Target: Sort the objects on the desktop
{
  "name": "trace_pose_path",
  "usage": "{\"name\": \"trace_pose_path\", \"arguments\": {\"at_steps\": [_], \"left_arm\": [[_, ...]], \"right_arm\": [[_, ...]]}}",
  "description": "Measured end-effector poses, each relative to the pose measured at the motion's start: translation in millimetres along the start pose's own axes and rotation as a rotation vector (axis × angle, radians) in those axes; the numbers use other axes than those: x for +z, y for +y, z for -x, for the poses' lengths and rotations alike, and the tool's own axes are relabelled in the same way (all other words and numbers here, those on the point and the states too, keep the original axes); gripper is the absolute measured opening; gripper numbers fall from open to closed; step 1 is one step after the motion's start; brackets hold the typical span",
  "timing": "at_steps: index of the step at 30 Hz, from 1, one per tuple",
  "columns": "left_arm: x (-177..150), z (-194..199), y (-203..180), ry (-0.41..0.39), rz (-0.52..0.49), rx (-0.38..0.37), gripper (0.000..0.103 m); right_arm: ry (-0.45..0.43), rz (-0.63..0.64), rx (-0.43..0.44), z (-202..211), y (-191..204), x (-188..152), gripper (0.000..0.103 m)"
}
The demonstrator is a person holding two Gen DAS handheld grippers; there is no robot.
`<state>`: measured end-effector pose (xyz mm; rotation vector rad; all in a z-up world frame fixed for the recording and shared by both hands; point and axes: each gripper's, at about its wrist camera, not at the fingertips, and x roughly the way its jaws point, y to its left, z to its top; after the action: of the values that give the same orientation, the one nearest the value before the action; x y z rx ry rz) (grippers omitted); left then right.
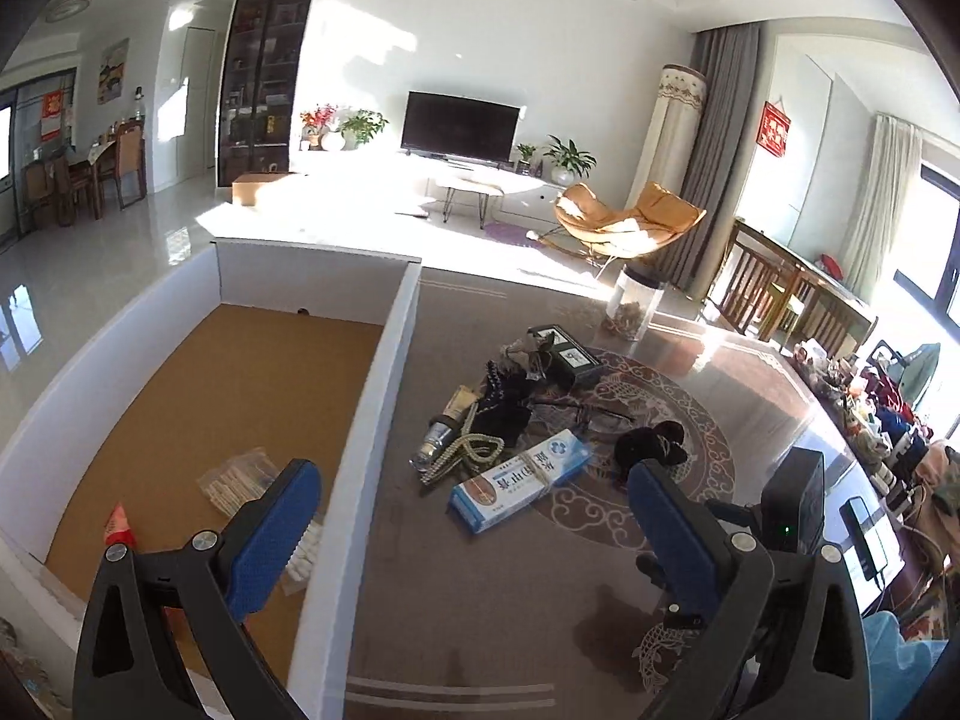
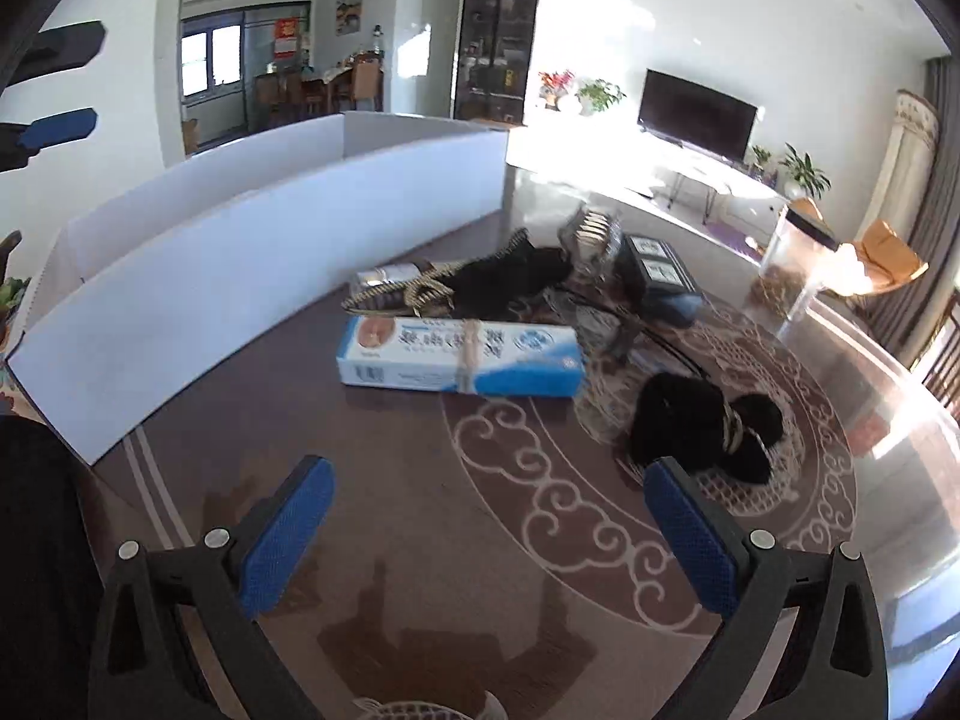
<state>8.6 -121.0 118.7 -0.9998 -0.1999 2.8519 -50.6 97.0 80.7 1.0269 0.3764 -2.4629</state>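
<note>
Here, blue-white box (image 2: pixel 461 359) lies flat, crosswise.

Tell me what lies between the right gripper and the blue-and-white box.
Nothing: in the right wrist view, only bare patterned tabletop separates the open right gripper from the blue-and-white box.

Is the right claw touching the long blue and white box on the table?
Apart. The right wrist view shows the open right claw with bare table between it and the box.

I was in a home's living room: a television (image 1: pixel 459 122) on a low white cabinet (image 1: pixel 480 180), potted plants (image 1: pixel 569 157), an orange lounge chair (image 1: pixel 624 219), grey curtains (image 1: pixel 714 150), and a dining table with chairs (image 1: pixel 90 171) beyond.
</note>
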Motion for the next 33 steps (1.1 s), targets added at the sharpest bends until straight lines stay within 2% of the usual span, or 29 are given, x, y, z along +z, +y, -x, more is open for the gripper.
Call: {"name": "trace_pose_path", "arguments": {"at_steps": [2,5,8,11,17,22,33], "left_arm": [[-14.9,-30.8,-26.9,0.076,-0.064,-0.009,0.103],[-45.5,-81.6,-50.4,0.219,-0.114,0.009,0.103],[-76.6,-118.9,-61.7,0.326,-0.129,0.023,0.103],[-90.4,-135.4,-65.4,0.373,-0.159,0.057,0.103],[-98.1,-142.8,-56.8,0.397,-0.129,0.059,0.103],[-101.5,-137.3,-57.8,0.383,-0.158,0.083,0.103],[-102.6,-135.2,-58.3,0.355,-0.167,0.080,0.103]], "right_arm": [[0.091,-0.123,-0.070,-4.7,-49.7,-27.0,0.103],[0.163,-0.229,-0.144,-3.3,-103.2,-57.3,0.103],[0.156,-0.264,-0.144,1.4,-115.2,-61.0,0.103],[0.148,-0.279,-0.149,-2.5,-112.0,-57.3,0.103],[0.151,-0.291,-0.164,0.5,-109.5,-55.5,0.103],[0.151,-0.291,-0.163,-0.1,-108.9,-55.2,0.103],[0.151,-0.291,-0.163,-0.1,-109.2,-54.7,0.103]]}}
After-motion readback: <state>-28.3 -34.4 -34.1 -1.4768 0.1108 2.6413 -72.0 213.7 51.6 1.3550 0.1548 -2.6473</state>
